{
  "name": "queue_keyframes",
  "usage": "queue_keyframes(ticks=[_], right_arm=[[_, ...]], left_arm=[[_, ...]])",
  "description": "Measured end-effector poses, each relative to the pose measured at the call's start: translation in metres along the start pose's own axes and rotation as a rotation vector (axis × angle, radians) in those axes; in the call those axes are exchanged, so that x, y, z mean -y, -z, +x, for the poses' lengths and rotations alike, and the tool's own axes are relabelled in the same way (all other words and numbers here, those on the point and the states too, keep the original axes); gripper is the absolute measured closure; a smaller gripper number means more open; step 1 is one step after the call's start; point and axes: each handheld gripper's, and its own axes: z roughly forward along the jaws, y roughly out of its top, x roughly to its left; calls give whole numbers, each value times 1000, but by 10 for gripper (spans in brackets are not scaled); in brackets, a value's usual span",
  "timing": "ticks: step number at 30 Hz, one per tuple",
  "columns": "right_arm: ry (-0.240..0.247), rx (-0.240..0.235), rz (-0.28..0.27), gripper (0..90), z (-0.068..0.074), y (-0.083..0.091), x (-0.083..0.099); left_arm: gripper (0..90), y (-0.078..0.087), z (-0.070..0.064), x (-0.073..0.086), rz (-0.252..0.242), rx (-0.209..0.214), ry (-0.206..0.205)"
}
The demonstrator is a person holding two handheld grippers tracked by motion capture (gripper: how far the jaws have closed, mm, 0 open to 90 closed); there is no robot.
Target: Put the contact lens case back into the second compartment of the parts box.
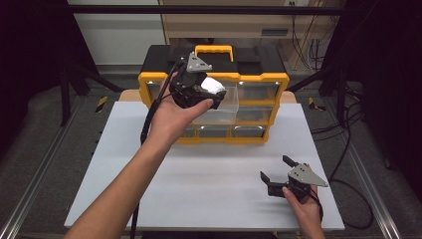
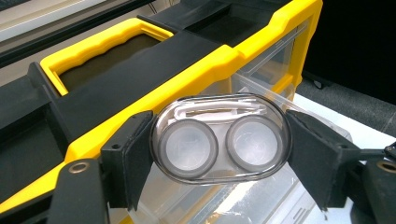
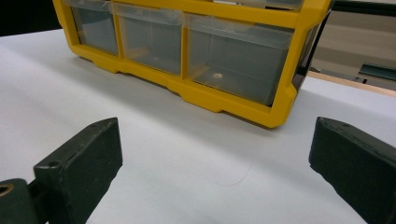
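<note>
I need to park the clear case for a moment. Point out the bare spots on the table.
The white table is bare from the yellow drawer organizer forward to the near edge, left of the right tongs. It is crowded at the organizer's front, where the left tongs hold the clear case over a pulled-out drawer.

Bright tabletop, dark surround

Even overhead light leaves the white tabletop [image 1: 209, 184] bright with soft, faint shadows, while both side edges of the high view fall black. Glare spots the clear case [image 2: 219, 137]; the near black tool pads look slightly soft
</note>
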Motion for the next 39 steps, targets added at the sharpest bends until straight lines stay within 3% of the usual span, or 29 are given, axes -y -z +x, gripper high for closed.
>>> queue_keyframes(ticks=[11,39], right_arm=[[6,-1,1,31,0,0,0],[5,-3,1,30,0,-1,0]], left_arm=[[261,-2,-2,0,-2,-7,2],[62,4,-7,-3,-139,-9,22]])
